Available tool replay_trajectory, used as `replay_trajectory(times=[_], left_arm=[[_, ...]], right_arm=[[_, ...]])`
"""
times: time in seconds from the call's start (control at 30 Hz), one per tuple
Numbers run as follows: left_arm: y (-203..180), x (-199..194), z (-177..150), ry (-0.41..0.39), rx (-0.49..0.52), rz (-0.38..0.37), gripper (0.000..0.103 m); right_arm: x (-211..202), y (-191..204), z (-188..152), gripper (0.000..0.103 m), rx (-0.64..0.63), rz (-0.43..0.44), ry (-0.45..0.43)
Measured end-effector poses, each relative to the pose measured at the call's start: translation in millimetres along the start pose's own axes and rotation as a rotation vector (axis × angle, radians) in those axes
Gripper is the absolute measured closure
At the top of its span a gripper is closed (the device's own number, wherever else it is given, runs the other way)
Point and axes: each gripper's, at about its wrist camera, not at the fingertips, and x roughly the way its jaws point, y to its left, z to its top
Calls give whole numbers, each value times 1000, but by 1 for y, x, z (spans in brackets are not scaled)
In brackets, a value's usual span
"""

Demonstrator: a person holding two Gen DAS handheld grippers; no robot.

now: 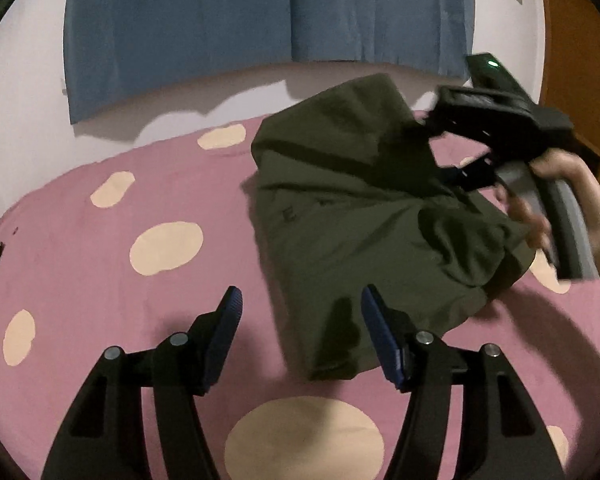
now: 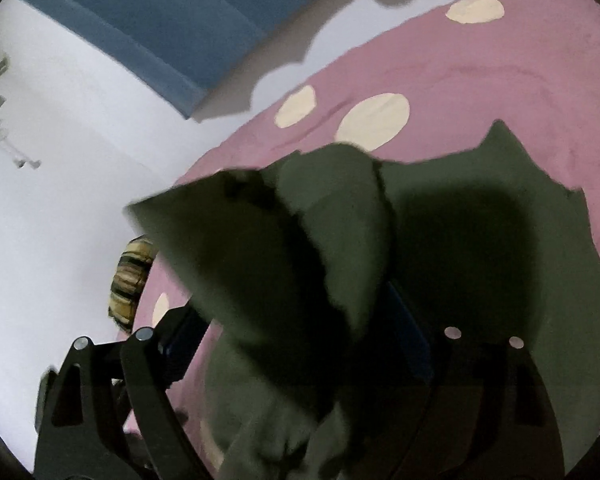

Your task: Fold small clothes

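A dark olive-green garment (image 1: pixel 356 208) lies on the pink bed cover with cream dots (image 1: pixel 100 248). My left gripper (image 1: pixel 302 312) is open and empty, hovering just above the garment's near edge. My right gripper (image 1: pixel 440 128) reaches in from the right and lifts the garment's far upper part. In the right wrist view the green cloth (image 2: pixel 260 248) drapes between my spread fingers (image 2: pixel 180 340) and hides the right pad, so the grip is unclear.
A white wall and a blue curtain (image 1: pixel 260 12) stand behind the bed. A brown wooden door (image 1: pixel 580 60) is at the right. A brown striped object (image 2: pixel 130 280) sits at the bed's left edge.
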Motion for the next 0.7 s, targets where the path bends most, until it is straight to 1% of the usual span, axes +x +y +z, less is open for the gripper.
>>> replay_trajectory(times=[0.13, 0.23, 0.3, 0.37, 0.4, 0.47, 0.5, 0.53, 0.63, 0.7], left_arm=[[2, 4, -2, 6, 5, -7, 41], [5, 8, -2, 10, -8, -24, 37], [9, 9, -2, 7, -23, -36, 36], [9, 8, -2, 3, -37, -52, 36], [10, 9, -3, 2, -43, -58, 36], [13, 12, -3, 4, -47, -60, 34], [13, 13, -3, 3, -48, -58, 34], [14, 15, -2, 4, -53, -63, 33], [16, 12, 1, 5, -74, -80, 33], [18, 8, 3, -15, -83, -89, 33]], right_arm=[[25, -12, 24, 18, 33, 7, 37], [43, -24, 38, 17, 84, 55, 68], [56, -32, 46, 17, 119, 87, 106], [62, -33, 50, 17, 127, 92, 129], [66, -34, 52, 19, 126, 104, 142], [68, -32, 53, 40, 106, 114, 160], [70, -31, 53, 64, 94, 100, 174], [70, -31, 53, 76, 96, 114, 182], [57, -27, 52, 88, 97, 173, 155], [43, -17, 53, 90, 71, 215, 113]])
